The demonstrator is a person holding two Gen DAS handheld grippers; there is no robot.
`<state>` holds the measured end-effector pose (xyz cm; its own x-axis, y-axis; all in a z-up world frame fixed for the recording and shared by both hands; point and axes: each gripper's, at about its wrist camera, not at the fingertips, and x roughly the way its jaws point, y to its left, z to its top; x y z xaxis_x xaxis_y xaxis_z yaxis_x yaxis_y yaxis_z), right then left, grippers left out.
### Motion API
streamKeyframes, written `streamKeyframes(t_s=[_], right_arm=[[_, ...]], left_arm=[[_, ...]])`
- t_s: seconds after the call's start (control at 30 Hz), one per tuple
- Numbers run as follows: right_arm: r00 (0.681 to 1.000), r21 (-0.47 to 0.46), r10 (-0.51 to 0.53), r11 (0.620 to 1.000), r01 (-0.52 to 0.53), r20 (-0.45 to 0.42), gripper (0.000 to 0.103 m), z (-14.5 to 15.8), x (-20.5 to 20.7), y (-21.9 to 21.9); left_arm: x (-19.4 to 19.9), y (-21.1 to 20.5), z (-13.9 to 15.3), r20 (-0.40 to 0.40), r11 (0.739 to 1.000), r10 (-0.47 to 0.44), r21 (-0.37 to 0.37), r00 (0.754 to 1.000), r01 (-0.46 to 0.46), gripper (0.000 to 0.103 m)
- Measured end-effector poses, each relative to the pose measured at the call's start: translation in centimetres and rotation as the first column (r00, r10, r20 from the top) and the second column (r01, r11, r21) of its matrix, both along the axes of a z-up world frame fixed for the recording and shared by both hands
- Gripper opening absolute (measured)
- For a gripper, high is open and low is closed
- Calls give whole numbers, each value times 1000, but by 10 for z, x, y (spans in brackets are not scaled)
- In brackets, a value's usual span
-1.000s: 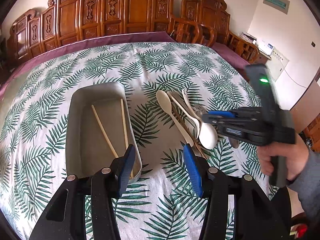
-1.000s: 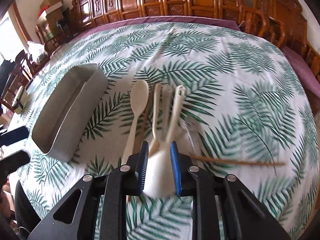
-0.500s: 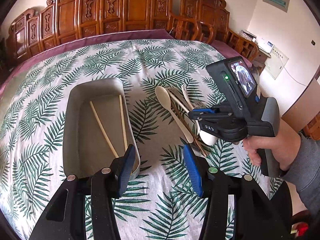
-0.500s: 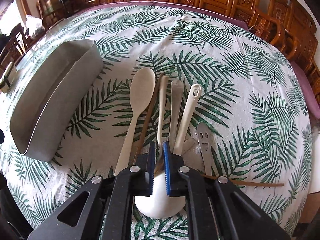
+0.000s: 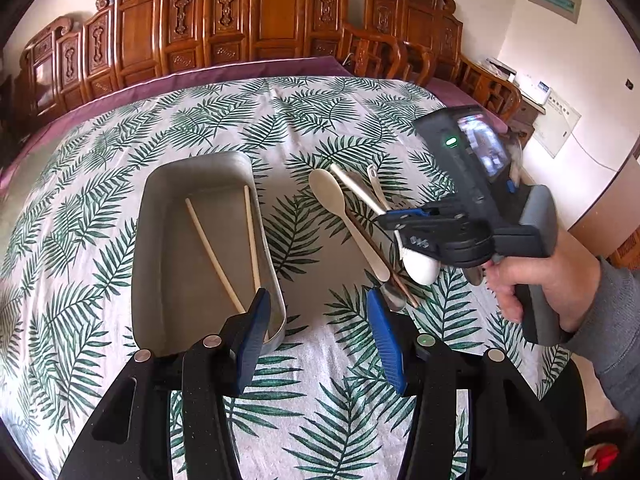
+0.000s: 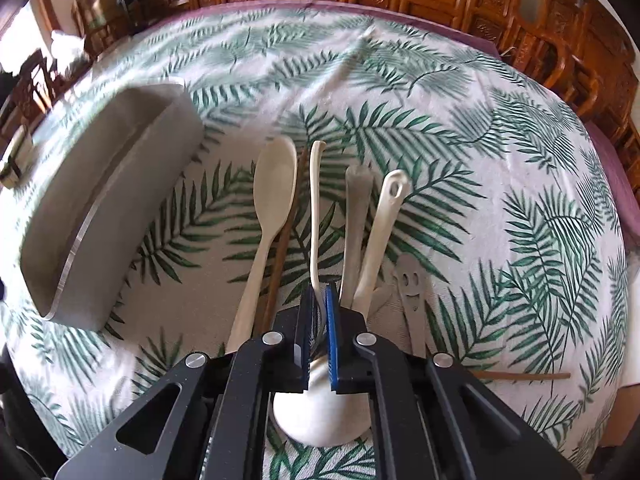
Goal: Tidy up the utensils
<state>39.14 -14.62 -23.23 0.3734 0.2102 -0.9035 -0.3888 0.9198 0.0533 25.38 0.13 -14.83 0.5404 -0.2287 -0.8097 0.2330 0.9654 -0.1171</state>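
Right gripper [image 6: 319, 312] with fingers [image 6: 330, 320] pinching the thin cream handle of a spoon [image 6: 317, 208], handle running straight ahead of the fingertips, its end raised off the leaf-print cloth [image 6: 500, 168] on the bench. Just left of the fingers, a beige spoon [image 6: 272, 200] bowl-forward beside a dark brown chopstick [image 6: 284, 232]; just right, a grey handle [image 6: 354, 216] and a white ladle handle [image 6: 382, 224] with a hole at its far end, the ladle's round white bowl [image 6: 320, 424] under the fingers. Further right, a metal smiley-face spoon [image 6: 410, 284] and another brown chopstick [image 6: 520, 376] lying crosswise. Grey tray [image 6: 100, 216] well to the left of the fingers. Left gripper [image 5: 316, 320] with blue-padded fingers [image 5: 250, 344] spread wide, nothing between them, hovering at the near end of the grey tray [image 5: 152, 240], two pale chopsticks [image 5: 216, 252] inside it. Ahead and right of those fingers, the right gripper [image 5: 394, 220] in the person's hand [image 5: 540, 284] over the utensil pile
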Motion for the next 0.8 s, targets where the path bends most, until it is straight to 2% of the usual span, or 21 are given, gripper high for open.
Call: streamKeyframes(t_s=[0.33, 0.67, 0.8], right_arm=[[998, 101, -40, 994, 34, 53, 7, 32, -36, -36], [995, 134, -81, 988, 73, 61, 7, 27, -61, -74], [994, 158, -98, 984, 88, 54, 7, 21, -65, -83]], left_arm=[[20, -25, -6, 0, 1000, -21, 4, 1000, 21, 48], [68, -57, -30, -61, 1000, -3, 4, 998, 3, 47], [87, -63, -42, -88, 1000, 22, 16, 996, -21, 42]])
